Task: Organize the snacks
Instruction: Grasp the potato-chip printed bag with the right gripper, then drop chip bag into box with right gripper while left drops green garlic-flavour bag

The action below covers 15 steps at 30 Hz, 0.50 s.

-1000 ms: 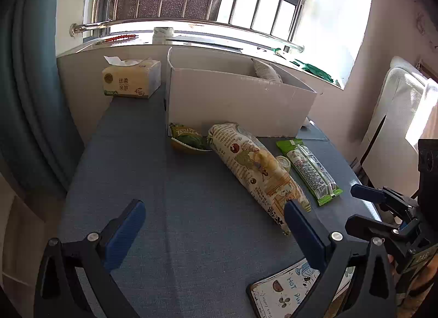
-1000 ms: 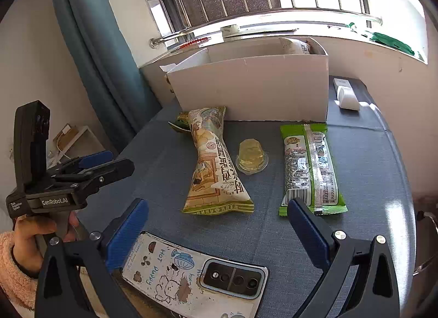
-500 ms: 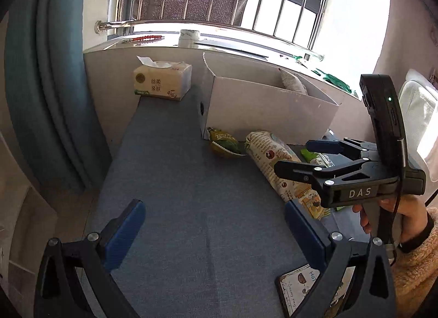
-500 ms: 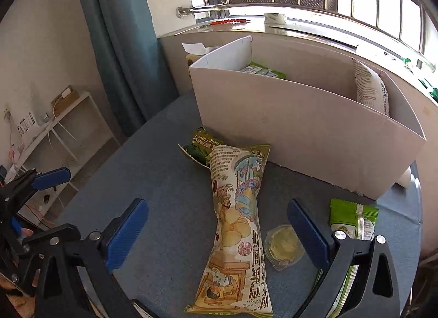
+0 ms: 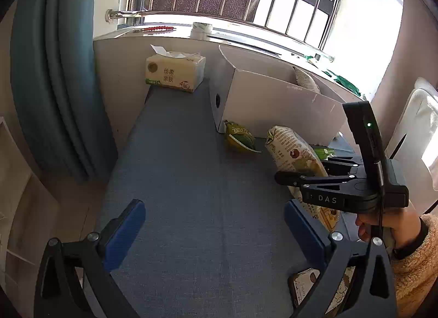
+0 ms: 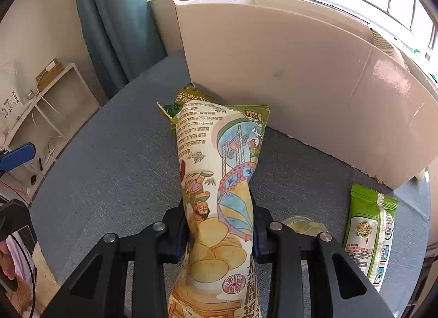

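My right gripper is shut on a long chip bag with cartoon print, squeezing its middle as it lies on the blue table. The bag also shows in the left wrist view, with the right gripper over it. A small green snack packet lies under the bag's far end, against the white cardboard box. A jelly cup and a green wafer pack lie to the right. My left gripper is open and empty above the table.
A tissue pack stands at the table's back left by the box. A phone in a cartoon case lies at the front edge. A blue curtain hangs on the left. A white shelf stands beyond the table.
My right gripper moved forward and down onto the chip bag and closed on its middle. My left gripper drew back and turned left, staying open.
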### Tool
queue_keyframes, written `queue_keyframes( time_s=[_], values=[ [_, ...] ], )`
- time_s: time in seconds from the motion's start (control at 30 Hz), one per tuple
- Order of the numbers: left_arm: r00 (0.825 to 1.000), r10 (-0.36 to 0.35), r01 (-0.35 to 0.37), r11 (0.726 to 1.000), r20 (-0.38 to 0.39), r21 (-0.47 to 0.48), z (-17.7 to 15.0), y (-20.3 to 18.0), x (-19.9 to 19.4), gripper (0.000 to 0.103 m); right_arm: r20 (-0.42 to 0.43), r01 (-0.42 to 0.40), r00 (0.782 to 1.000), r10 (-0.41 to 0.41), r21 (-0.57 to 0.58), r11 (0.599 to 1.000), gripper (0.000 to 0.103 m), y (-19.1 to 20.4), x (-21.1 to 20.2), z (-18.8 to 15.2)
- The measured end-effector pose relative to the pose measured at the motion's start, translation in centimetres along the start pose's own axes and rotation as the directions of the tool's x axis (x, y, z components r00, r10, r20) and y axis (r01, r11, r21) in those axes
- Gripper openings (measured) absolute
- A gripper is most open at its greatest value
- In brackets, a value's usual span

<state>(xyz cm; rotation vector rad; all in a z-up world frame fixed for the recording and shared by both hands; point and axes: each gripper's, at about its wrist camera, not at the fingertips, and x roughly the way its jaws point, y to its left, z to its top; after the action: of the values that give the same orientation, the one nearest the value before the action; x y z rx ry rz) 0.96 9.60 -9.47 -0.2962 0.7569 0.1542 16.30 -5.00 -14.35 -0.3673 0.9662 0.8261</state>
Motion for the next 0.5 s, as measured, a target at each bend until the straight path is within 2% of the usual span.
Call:
queue_keyframes(
  time_s=[0.17, 0.27, 0.37, 0.5],
  values=[
    [1.000, -0.001, 0.002, 0.999, -0.019, 0.040, -0.1, -1.0, 1.0, 0.103, 0.088, -0.041, 0.996, 0.036, 0.060, 0.997, 0.036, -1.1, -3.9, -1.5],
    [0.999, -0.011, 0.014, 0.998, -0.043, 0.057, 0.4, -1.6, 2.3, 0.103, 0.173, -0.074, 0.984, 0.053, 0.118, 0.990, 0.035, -2.5, -7.1, -3.2],
    [0.999, -0.002, 0.007, 0.995, -0.053, 0.095, 1.4, -2.8, 4.1, 0.103, 0.271, -0.141, 0.958, 0.091, 0.173, 0.975, 0.034, -4.2, -10.3, -5.4],
    [0.998, 0.003, 0.007, 0.990, -0.067, 0.142, 3.7, -4.5, 7.1, 0.103, 0.394, -0.183, 0.916, 0.078, 0.237, 0.954, 0.034, -5.8, -14.6, -8.5]
  ],
)
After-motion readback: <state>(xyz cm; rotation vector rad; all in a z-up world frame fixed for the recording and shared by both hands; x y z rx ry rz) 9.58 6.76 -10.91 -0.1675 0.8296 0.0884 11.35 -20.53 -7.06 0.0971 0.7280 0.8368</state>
